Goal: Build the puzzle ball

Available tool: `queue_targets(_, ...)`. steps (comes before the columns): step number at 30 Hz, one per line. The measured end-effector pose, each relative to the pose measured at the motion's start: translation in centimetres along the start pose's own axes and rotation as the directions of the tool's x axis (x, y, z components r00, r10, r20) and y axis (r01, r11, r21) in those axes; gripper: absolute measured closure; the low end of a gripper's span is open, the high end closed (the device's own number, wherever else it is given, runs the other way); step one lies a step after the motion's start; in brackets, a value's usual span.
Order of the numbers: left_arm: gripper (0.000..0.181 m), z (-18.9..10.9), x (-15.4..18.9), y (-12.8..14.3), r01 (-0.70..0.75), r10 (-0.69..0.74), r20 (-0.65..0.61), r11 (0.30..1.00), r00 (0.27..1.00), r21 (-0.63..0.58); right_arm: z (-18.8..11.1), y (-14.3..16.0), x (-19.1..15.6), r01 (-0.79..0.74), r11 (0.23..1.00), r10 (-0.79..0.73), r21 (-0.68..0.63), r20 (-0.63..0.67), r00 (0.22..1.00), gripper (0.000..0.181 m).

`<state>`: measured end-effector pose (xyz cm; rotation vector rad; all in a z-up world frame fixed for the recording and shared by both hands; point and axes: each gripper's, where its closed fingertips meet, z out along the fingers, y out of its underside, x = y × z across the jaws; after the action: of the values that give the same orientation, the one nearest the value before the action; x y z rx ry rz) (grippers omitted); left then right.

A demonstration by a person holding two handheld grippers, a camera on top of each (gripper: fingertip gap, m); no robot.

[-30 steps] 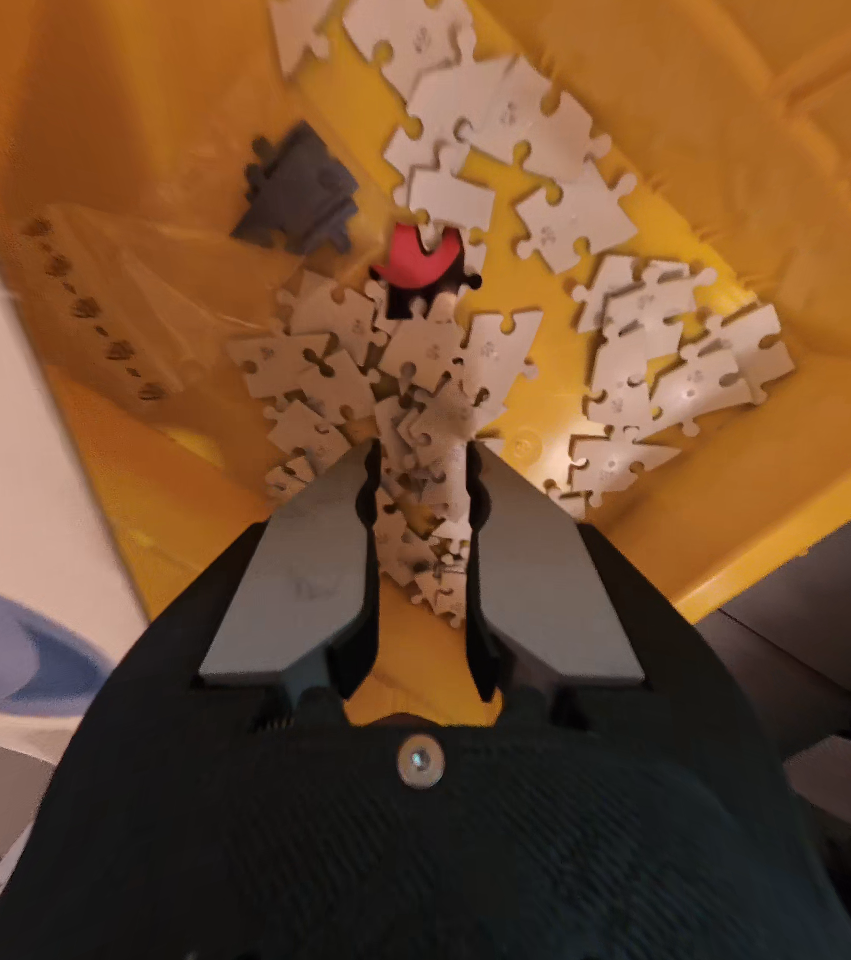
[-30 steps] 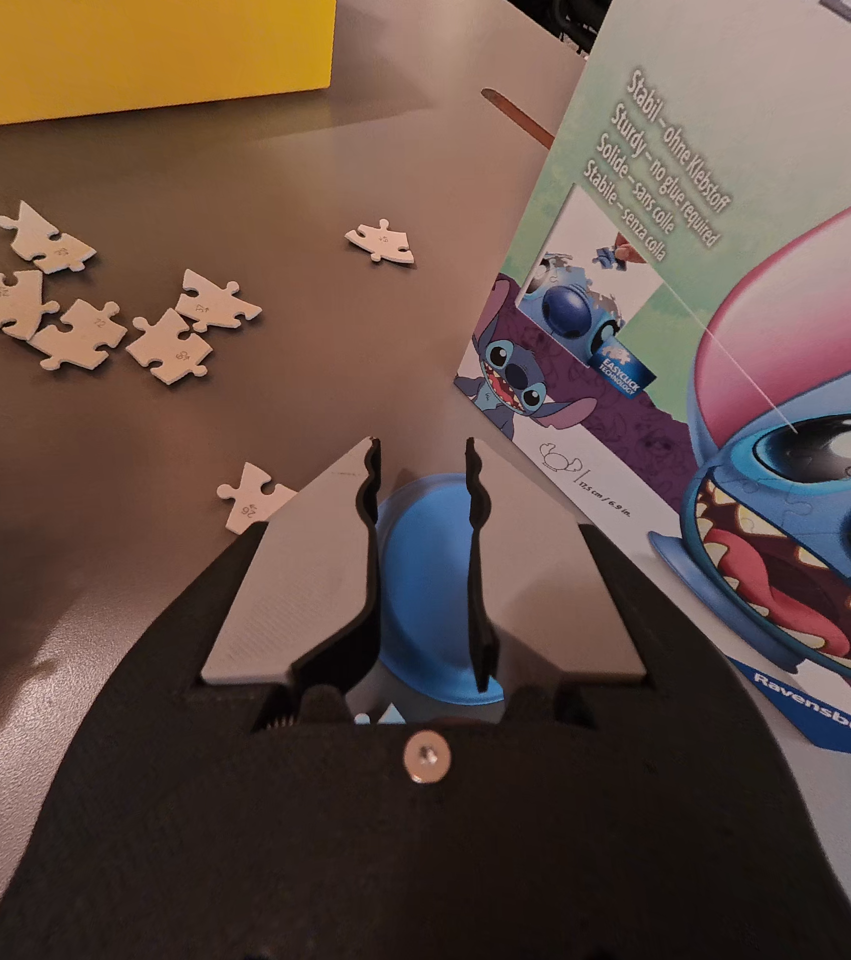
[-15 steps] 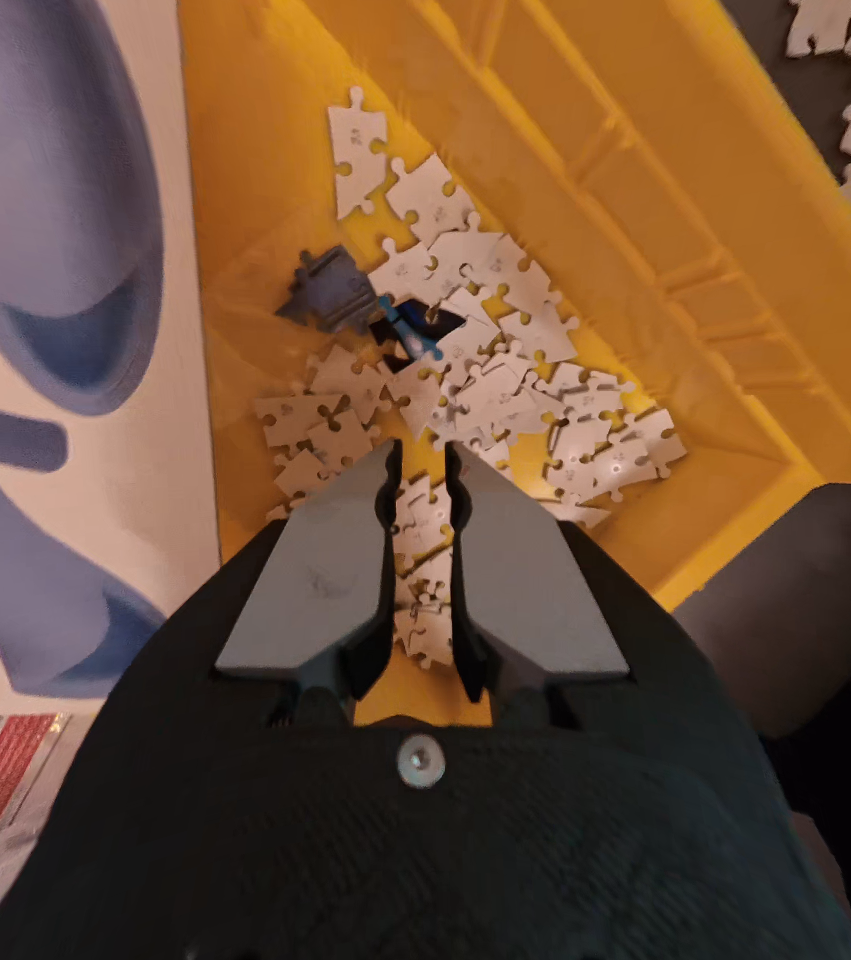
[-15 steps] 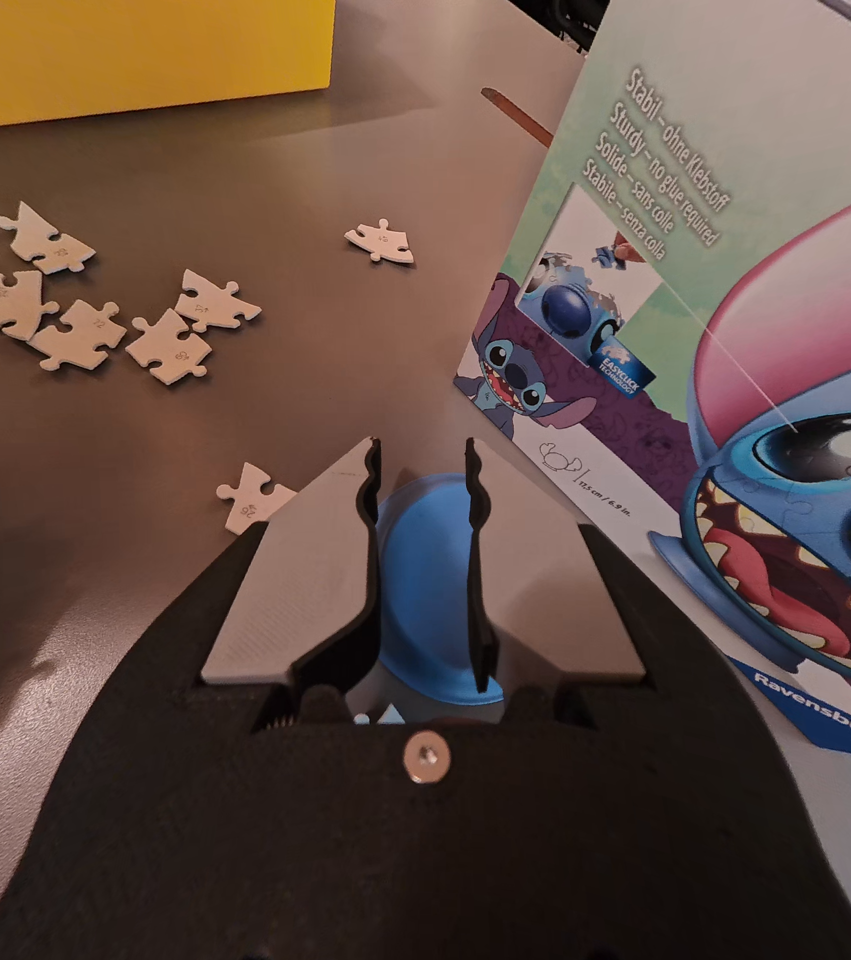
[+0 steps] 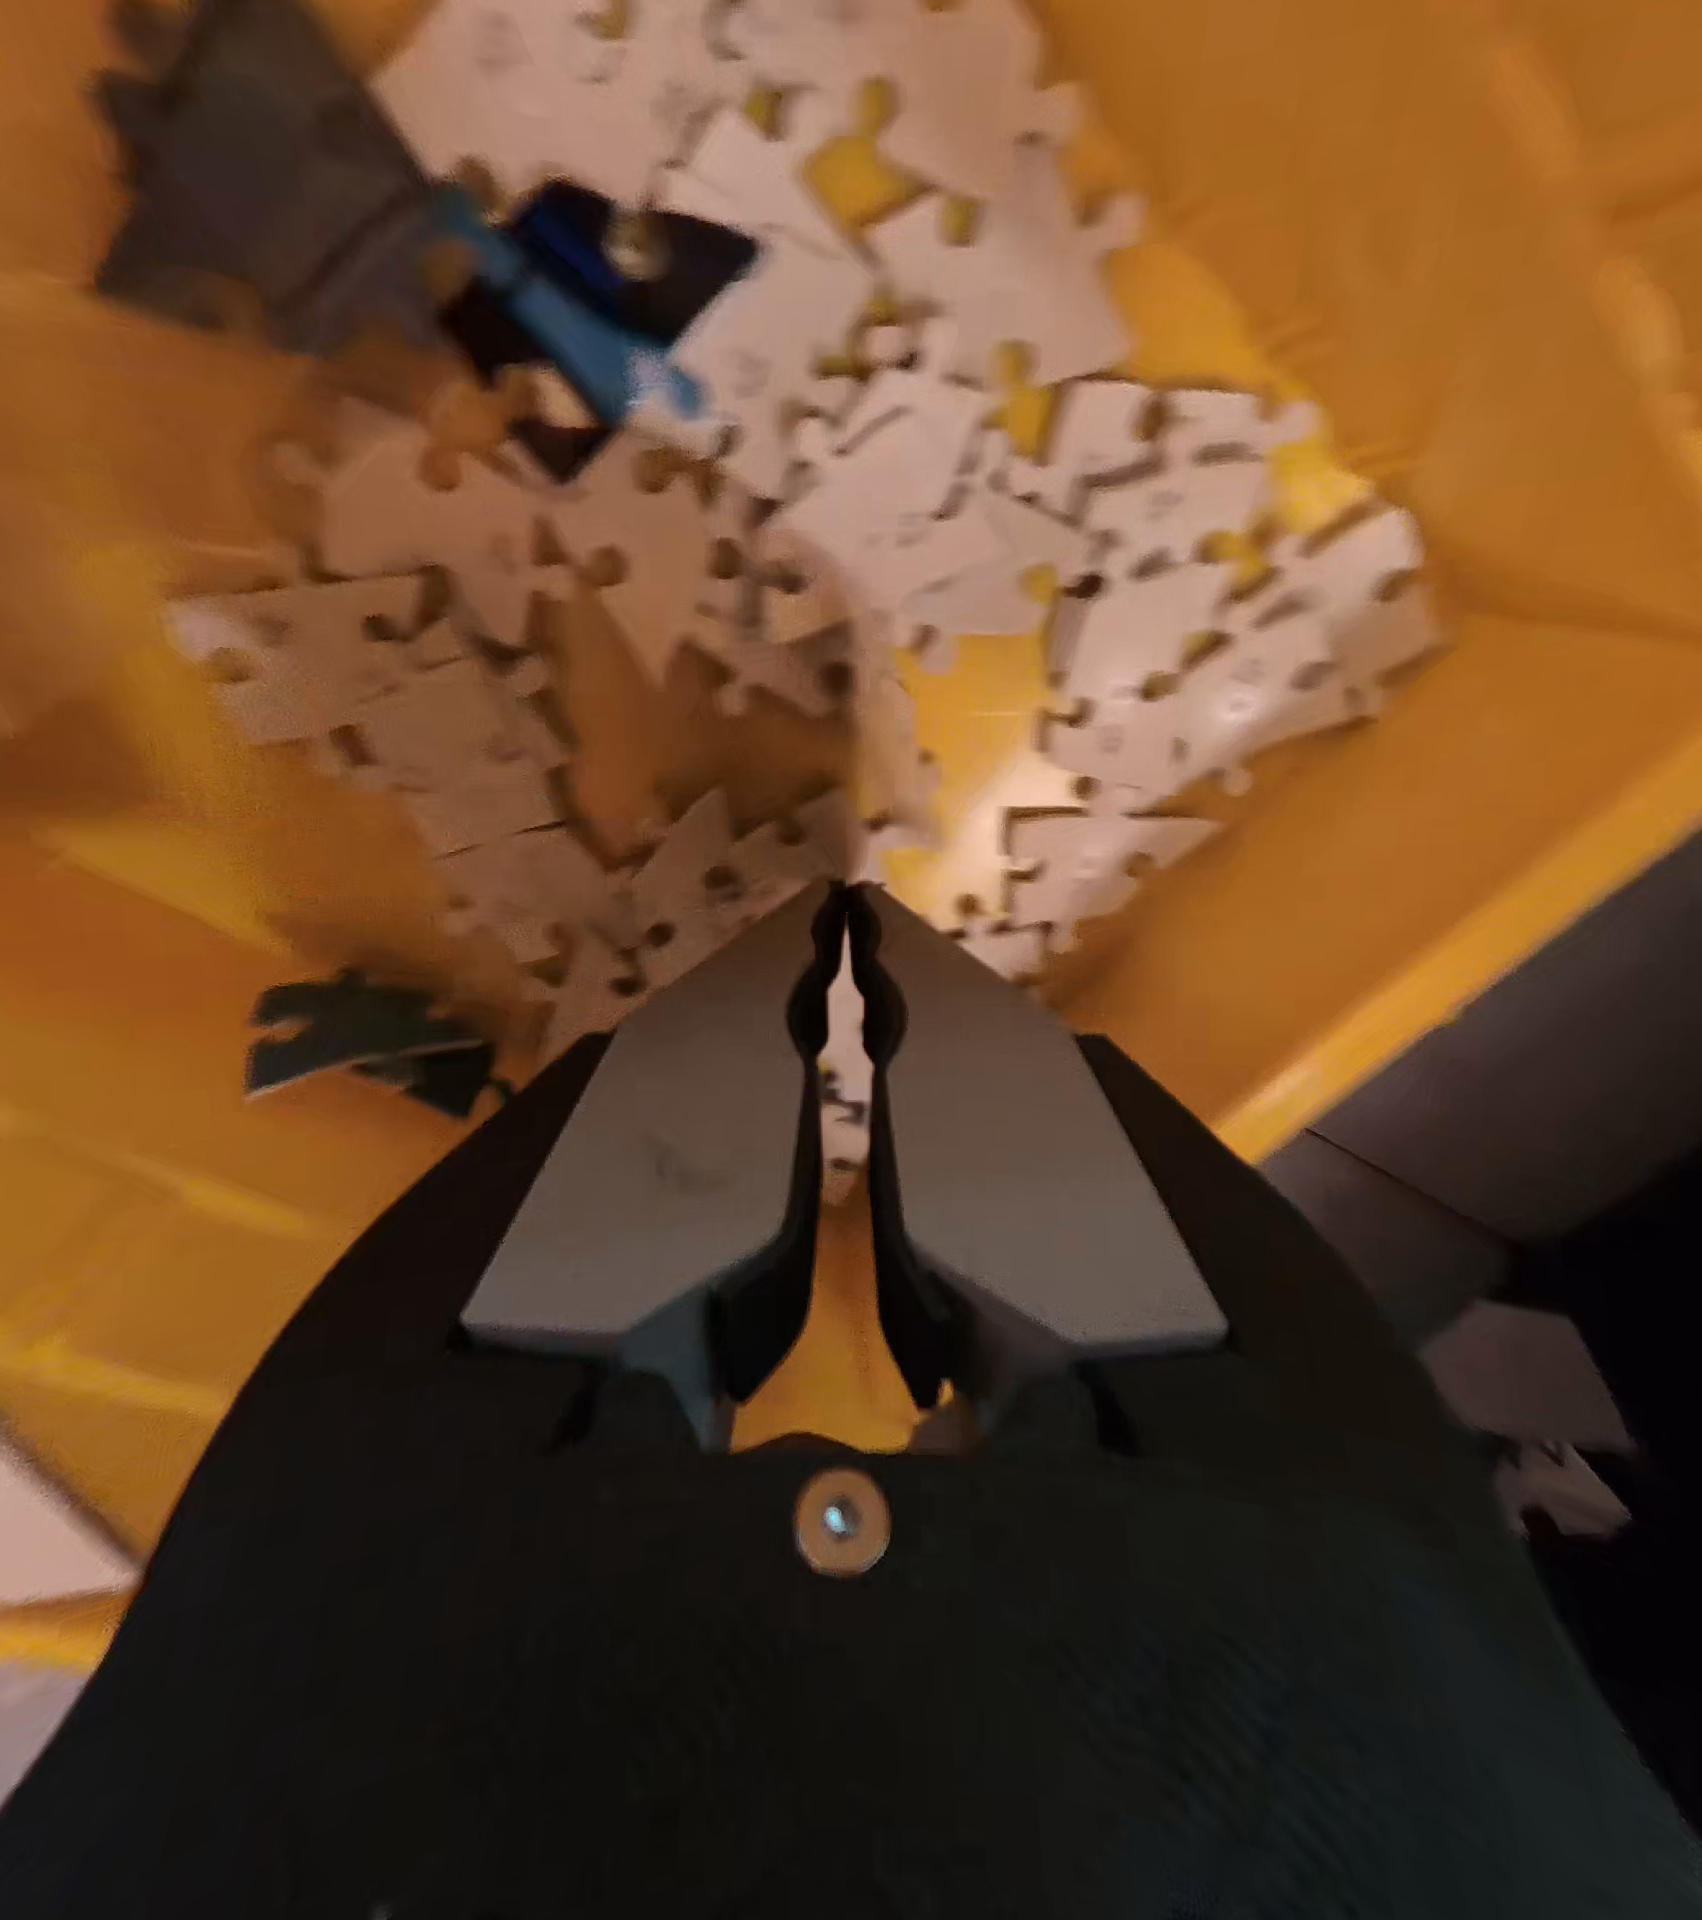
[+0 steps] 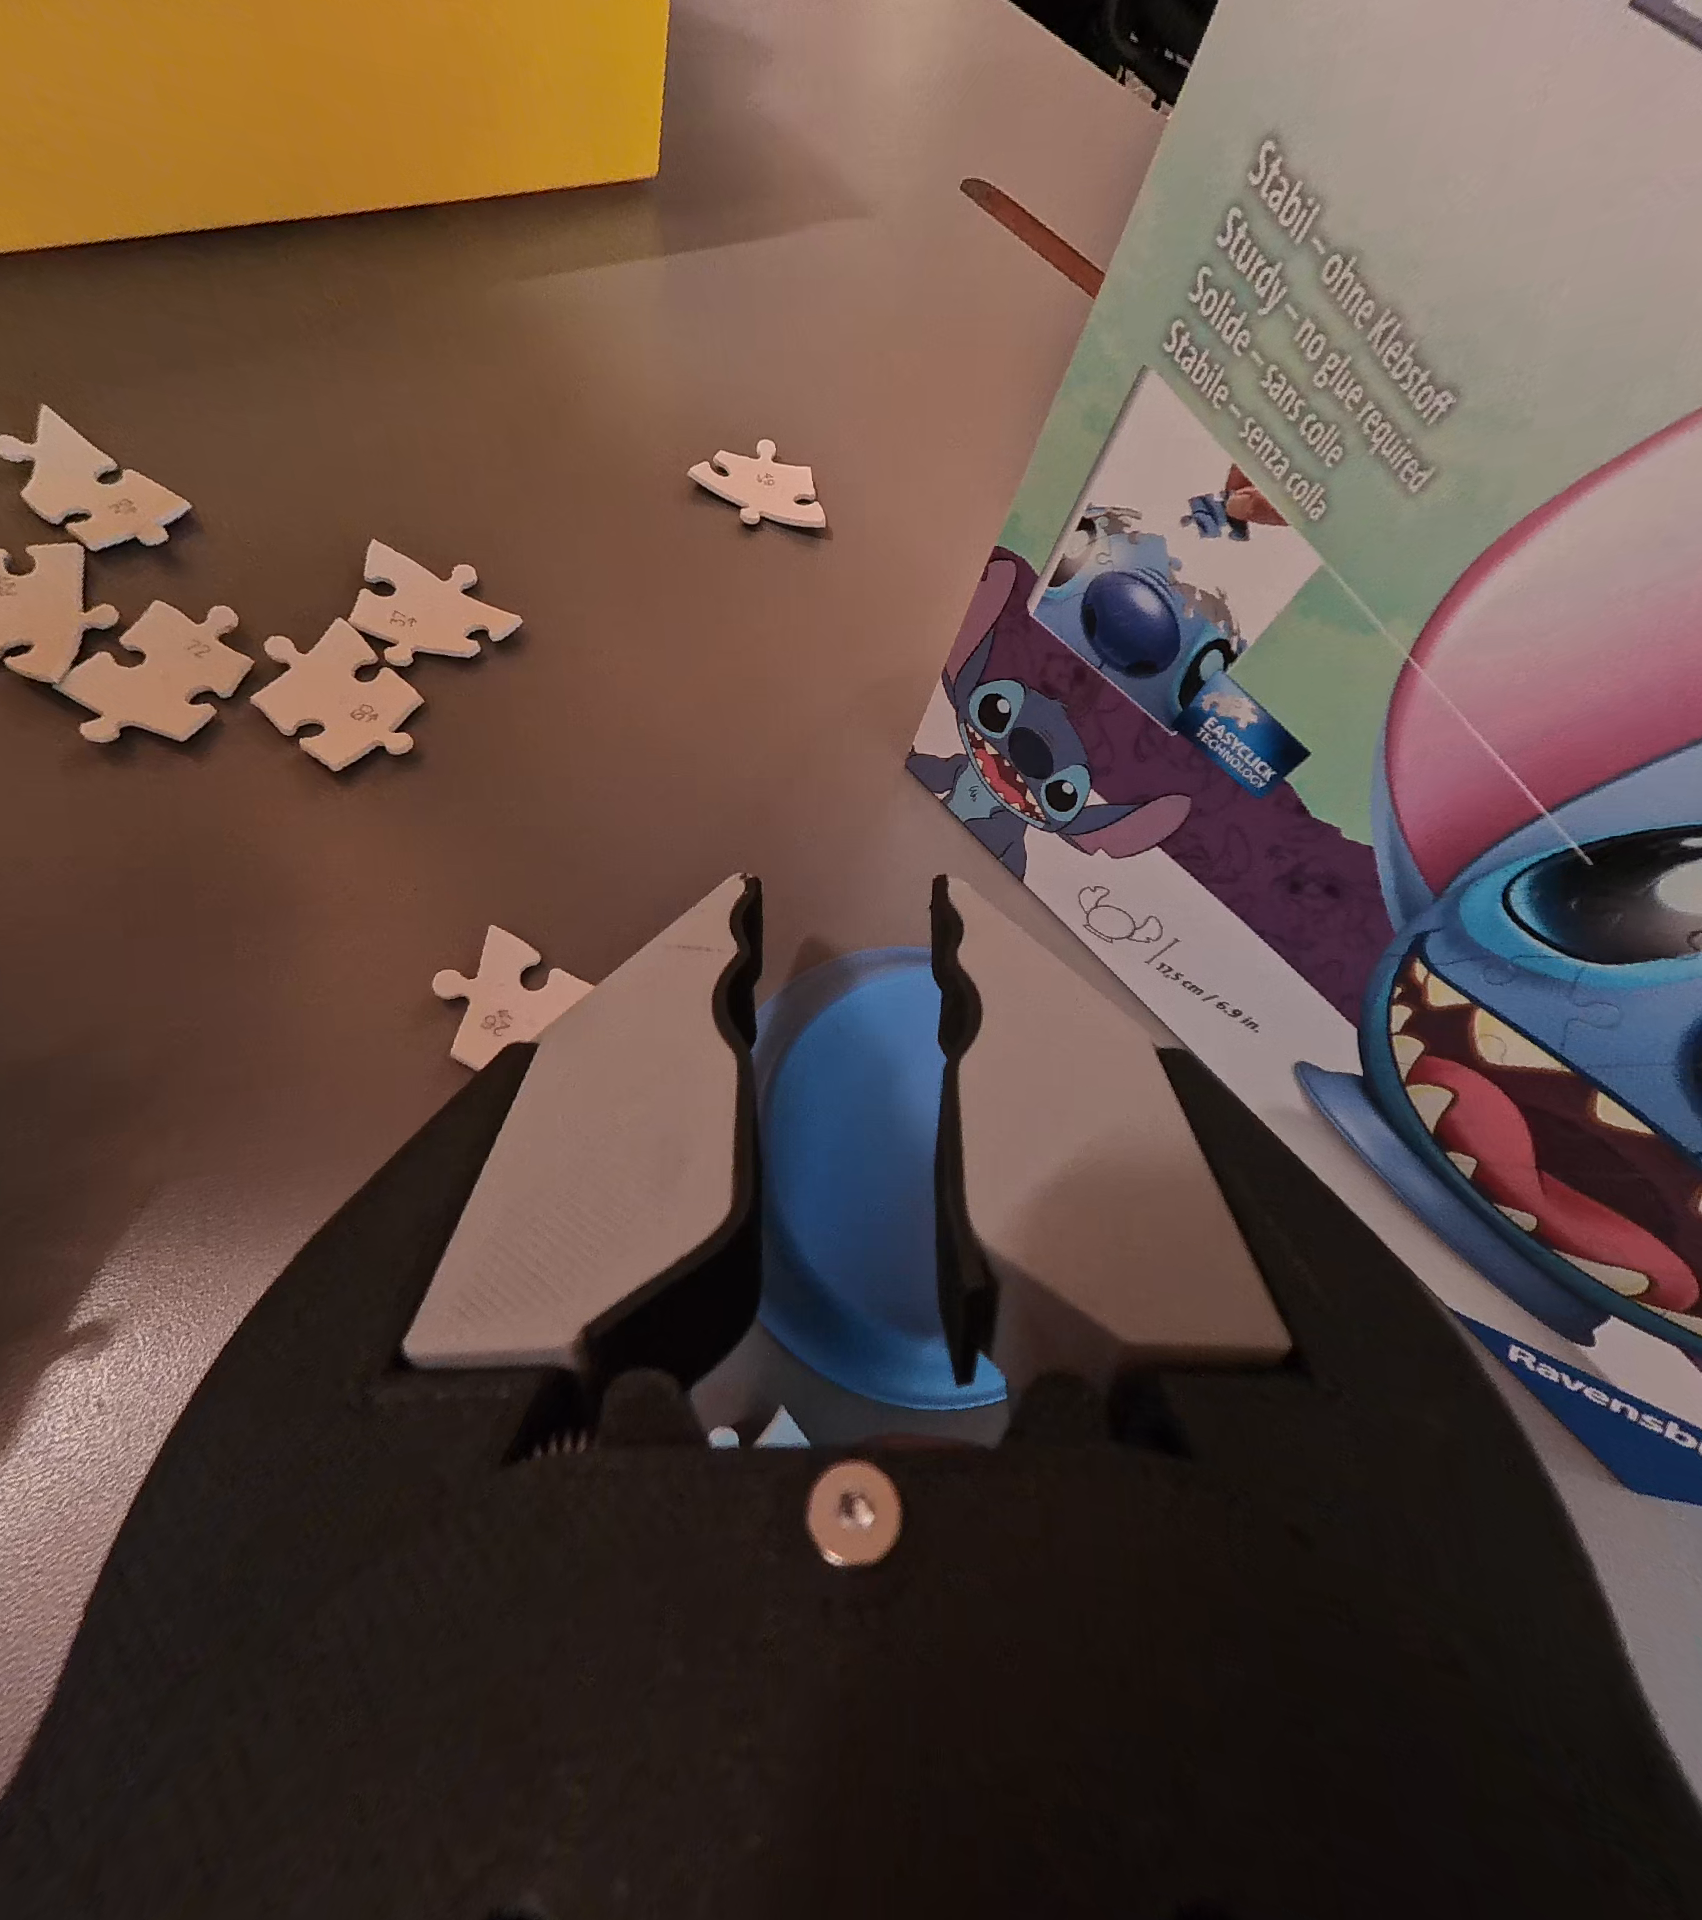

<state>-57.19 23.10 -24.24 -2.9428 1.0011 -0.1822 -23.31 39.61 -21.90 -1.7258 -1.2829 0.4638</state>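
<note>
No assembled ball appears in either view, so the build looks barely begun: the puzzle pieces (image 5: 940, 499) are still loose, most of them heaped pale side up in the yellow bin (image 5: 1512, 312), with a few more scattered pieces (image 6: 338, 691) lying apart on the grey table (image 6: 535, 312). None of them can be seen joined to another. The right gripper (image 6: 842, 894) is clamped on a rounded blue part (image 6: 847, 1153), held between its fingers just above the table; whether that is the ball's stand or some other fitting cannot be told. The left gripper (image 5: 845, 894) hangs low over the heap with its tips drawn together; the picture is blurred, and whether a piece is pinched there is unclear. Only the left wrist view shows the inside of the bin, including a few dark printed pieces (image 5: 608, 270) turned face up. Only the right wrist view shows the table, the blue part, and the puzzle box (image 6: 1449, 468) lying beside it.
</note>
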Motion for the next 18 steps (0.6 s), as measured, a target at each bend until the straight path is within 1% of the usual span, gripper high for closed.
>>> queue_targets(1, 0.181, 0.0, 0.9, -0.1, -0.019, 0.02, -0.048, 1.0, 0.999, 0.007, 0.0, 0.0, 0.0, -0.001, 1.0, 0.001, -0.001, 0.001, 1.0, 0.152)
queue_targets(2, 0.181, -0.2, 1.1, -0.4, -0.031, 0.032, -0.047, 0.999, 0.998, 0.022, 0.0, 0.0, 0.0, -0.002, 1.0, 0.002, 0.0, 0.001, 1.0, 0.152)
queue_targets(4, 0.181, -1.0, -0.3, -1.3, -0.02, 0.017, 0.032, 0.997, 0.999, 0.077, 0.0, 0.0, 0.0, -0.001, 1.0, 0.001, 0.002, 0.0, 1.0, 0.152)
queue_targets(6, 0.177, -2.4, -2.0, -2.4, 0.033, -0.047, 0.082, 0.985, 0.995, 0.167, 0.0, 0.0, 0.0, 0.001, 1.0, -0.001, 0.001, -0.001, 1.0, 0.152)
queue_targets(8, 0.176, -4.0, -4.0, -3.3, 0.097, -0.131, 0.114, 0.959, 0.985, 0.267, 0.0, 0.0, 0.0, 0.001, 1.0, -0.001, -0.001, -0.001, 1.0, 0.152)
queue_targets(10, 0.176, -5.1, -5.3, -3.5, 0.135, -0.186, 0.131, 0.936, 0.974, 0.325, 0.0, 0.0, 0.0, 0.001, 1.0, -0.001, -0.001, -0.001, 1.0, 0.152)
queue_targets(13, 0.173, -5.1, -5.0, -3.8, 0.135, -0.179, 0.101, 0.93, 0.979, 0.342, 0.0, 0.0, 0.0, -0.002, 1.0, 0.002, -0.001, 0.0, 1.0, 0.152)
queue_targets(16, 0.162, -4.5, -3.6, -4.2, 0.093, -0.122, 0.07, 0.942, 0.99, 0.323, 0.0, 0.0, 0.0, 0.001, 1.0, -0.001, 0.0, -0.001, 1.0, 0.152)
queue_targets(18, 0.158, -4.2, -3.3, -4.3, 0.069, -0.101, 0.087, 0.948, 0.991, 0.312, 0.0, 0.0, 0.0, 0.004, 1.0, -0.004, 0.0, -0.001, 1.0, 0.152)
